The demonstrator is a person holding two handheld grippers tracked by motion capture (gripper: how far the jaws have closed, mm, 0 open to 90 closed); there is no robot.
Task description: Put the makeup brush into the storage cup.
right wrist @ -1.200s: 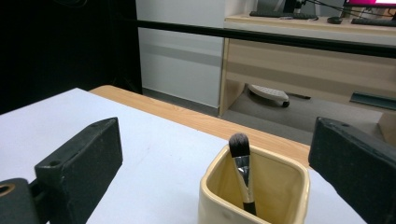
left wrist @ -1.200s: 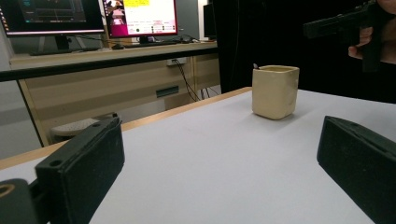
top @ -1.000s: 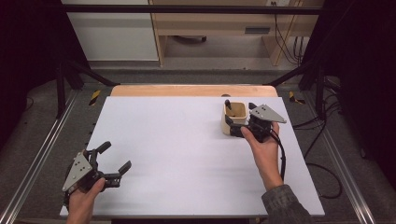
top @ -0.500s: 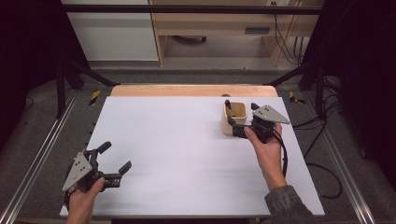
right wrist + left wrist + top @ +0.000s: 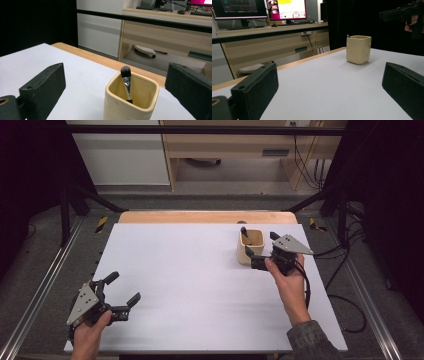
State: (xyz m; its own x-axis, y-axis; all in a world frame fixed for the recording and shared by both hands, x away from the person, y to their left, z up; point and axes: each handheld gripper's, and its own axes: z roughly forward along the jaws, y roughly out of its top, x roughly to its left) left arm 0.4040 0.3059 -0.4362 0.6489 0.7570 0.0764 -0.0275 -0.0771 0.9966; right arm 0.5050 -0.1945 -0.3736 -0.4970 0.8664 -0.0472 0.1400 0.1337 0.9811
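High view: right gripper level beside cup, jaws apart; brush upright inside.

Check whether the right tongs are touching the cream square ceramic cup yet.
Apart. In the right gripper view the right tongs stand open, and white table shows between each jaw and the cream square ceramic cup.

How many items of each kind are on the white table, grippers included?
Cups: 1, the cream cup.
Brushes: 1, the makeup brush standing in it.
Grippers: 2, the left gripper and the right gripper, both open.
Total: 4.
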